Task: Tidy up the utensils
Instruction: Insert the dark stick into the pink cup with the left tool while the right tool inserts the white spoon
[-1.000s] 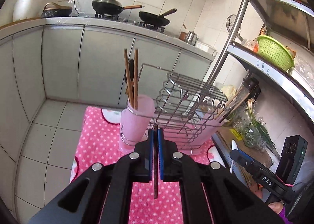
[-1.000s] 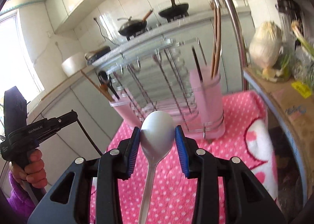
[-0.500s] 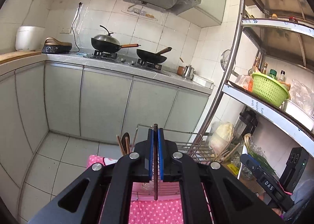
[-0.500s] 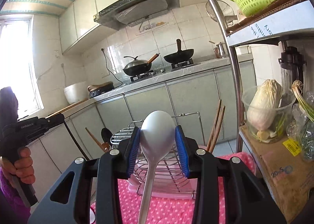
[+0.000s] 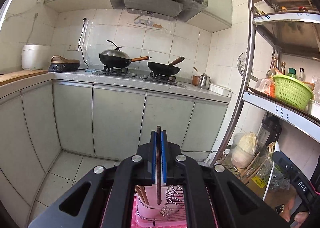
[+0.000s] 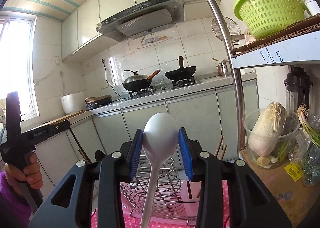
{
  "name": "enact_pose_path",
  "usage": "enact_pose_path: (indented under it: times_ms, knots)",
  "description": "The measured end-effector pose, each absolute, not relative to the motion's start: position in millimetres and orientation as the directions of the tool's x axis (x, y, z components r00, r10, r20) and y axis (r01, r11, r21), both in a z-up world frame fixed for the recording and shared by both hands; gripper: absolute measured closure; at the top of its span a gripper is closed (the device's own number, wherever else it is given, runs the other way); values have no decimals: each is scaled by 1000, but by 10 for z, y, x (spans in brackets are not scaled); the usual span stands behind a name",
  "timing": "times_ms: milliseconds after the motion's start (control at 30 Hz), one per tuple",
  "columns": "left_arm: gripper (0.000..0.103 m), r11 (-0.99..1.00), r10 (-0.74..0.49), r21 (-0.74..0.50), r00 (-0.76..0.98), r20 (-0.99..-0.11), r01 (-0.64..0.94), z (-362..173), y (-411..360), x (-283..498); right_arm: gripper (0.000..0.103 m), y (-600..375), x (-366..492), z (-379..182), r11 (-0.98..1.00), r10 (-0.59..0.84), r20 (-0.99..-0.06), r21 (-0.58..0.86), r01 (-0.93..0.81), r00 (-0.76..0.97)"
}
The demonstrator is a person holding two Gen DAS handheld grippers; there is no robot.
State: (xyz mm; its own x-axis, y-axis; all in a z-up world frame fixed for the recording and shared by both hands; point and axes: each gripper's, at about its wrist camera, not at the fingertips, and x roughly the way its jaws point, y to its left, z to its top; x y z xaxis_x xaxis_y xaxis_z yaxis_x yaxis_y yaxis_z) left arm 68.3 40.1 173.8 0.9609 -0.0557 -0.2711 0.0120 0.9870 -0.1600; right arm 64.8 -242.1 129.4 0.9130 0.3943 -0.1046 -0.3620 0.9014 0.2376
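Note:
My left gripper (image 5: 158, 138) is shut on a dark brown chopstick (image 5: 158, 186), which hangs down between the blue pads. Below it stands a pink cup (image 5: 143, 209) with more chopsticks, beside the wire dish rack (image 5: 174, 206). My right gripper (image 6: 160, 138) is shut on a white spoon (image 6: 160, 138), bowl up between the pads, handle hanging down. Under it I see the wire dish rack (image 6: 160, 194) on its pink tray, with a pink cup (image 6: 189, 204) holding chopsticks at its right. The left gripper's body (image 6: 30, 134) shows at the left edge, held by a hand.
A pink dotted cloth (image 6: 120, 222) covers the table. A metal shelf post (image 6: 236, 92) rises at the right with a green basket (image 6: 270, 8), a tub of cabbage (image 6: 268, 140) and a cardboard box (image 6: 280, 188). Grey cabinets and a counter with two woks (image 5: 138, 64) lie behind.
Both grippers have risen and tilted upward, so the rack and cups dropped to the bottom of each view. The chopstick and the spoon stayed gripped.

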Motion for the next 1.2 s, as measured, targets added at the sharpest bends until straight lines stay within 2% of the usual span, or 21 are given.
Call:
enact_pose_path:
  times_ms: [233, 467, 867, 1200]
  knots:
    - [99, 993, -53, -117, 946, -321, 16, 1467, 274, 863, 66, -2422, 722, 1345, 918, 360, -83, 209, -337, 929]
    - [99, 991, -68, -134, 923, -378, 18, 1182, 276, 993, 66, -2395, 812, 1490, 957, 269, -10, 114, -266, 963]
    - [99, 982, -95, -186, 918, -385, 23, 1028, 385, 1074, 66, -2155, 1131, 1317, 990, 131, 109, -59, -126, 985]
    - [99, 979, -108, -200, 909, -403, 28, 943, 418, 1155, 66, -2164, 1276, 971, 989, 138, 54, -58, -135, 989]
